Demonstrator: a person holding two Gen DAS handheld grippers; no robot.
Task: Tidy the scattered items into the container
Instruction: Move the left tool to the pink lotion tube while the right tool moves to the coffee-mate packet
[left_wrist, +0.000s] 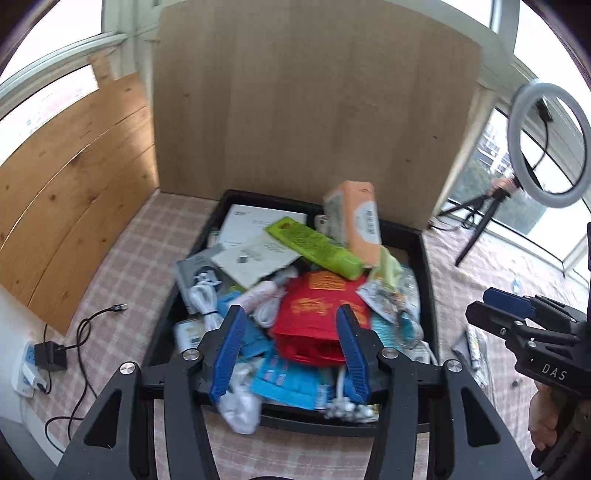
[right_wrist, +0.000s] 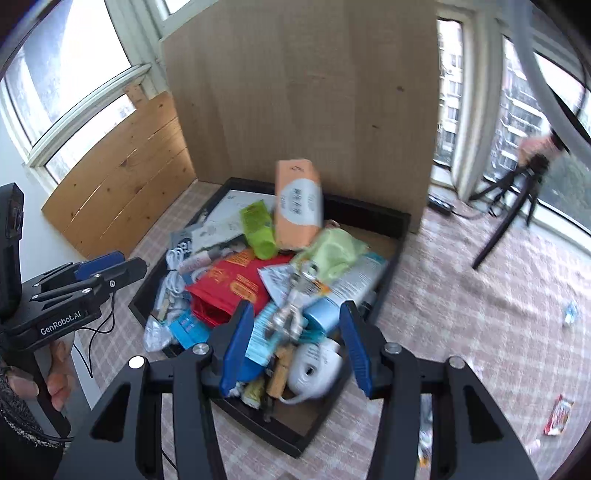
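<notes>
Brimming black rectangular tray of glossy packets; both hand-held grippers agape, empty.

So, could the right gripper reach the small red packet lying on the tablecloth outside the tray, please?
Probably yes: the right gripper is open and empty, and the red packet lies alone on the checked tablecloth to its right, nothing blocking it.

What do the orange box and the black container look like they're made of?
Orange box: probably printed cardboard, matte, with sharp folded edges and a white label. Black container: rigid, thin straight walls; plastic or coated board, cannot tell which. Its bare floor looks brown, like cardboard.
</notes>
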